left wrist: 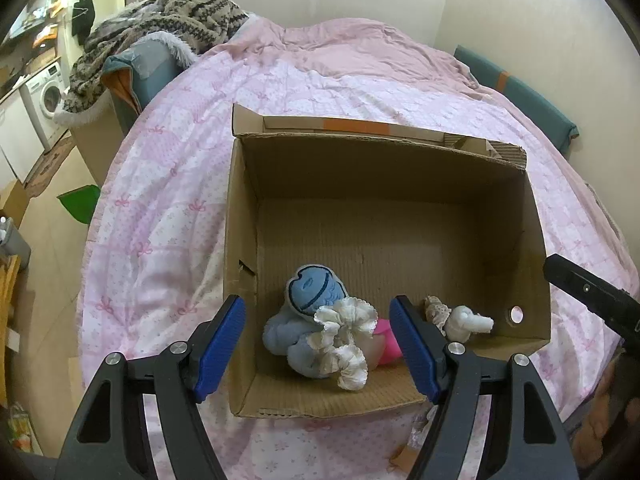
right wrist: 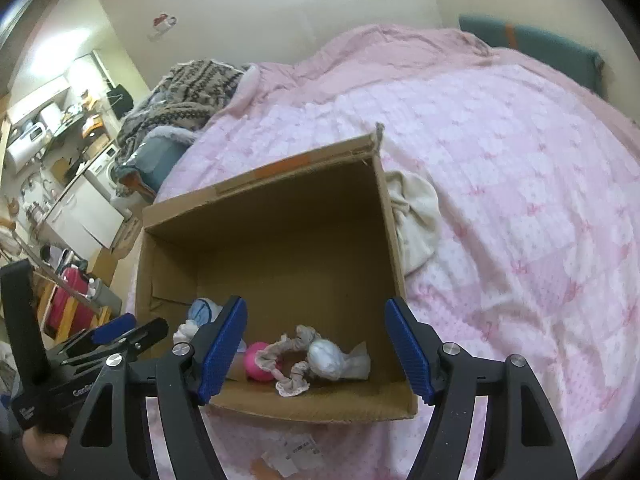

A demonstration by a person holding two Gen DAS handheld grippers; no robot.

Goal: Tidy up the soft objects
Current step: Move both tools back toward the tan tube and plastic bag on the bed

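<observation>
Left tool (left wrist: 318,348): stood released above the near edge of the box, its blue pads wide apart with nothing pressed between them; the blue doll lay below the gap.
Right tool (right wrist: 316,346): also released, blue pads spread over the near right part of the box, gripping nothing.
Blue doll (left wrist: 298,320): a soft pale-blue plush with a round stitched head outlined in darker blue, lying on its side on the box floor near the near-left corner.
White ruffled scrunchie (left wrist: 346,344): crinkled cream frills draped over the doll's front, touching it.
Pink ball (right wrist: 260,360): a bright pink rounded piece, just beside the doll and partly under the frills.
Lace scrunchie (right wrist: 288,364): a beige-pink gathered loop lying flat on the floor of the box, touching the pink ball.
White bundle (right wrist: 332,358): a knotted white cloth lump with a loose tail, just right of the lace scrunchie, near the right wall.
Cardboard box (left wrist: 532,216): open-topped, brown, with an orange tape strip on its far flap and a round hole in the right wall; it sat on the bed.
Cream cloth (right wrist: 416,220): crumpled on the quilt, against the outside of the box's right wall.
Bed quilt (left wrist: 160,184): pink and white with small bows, a plain pink cover farther back.
Patterned blanket (left wrist: 160,20): heaped beyond the far left corner of the bed.
</observation>
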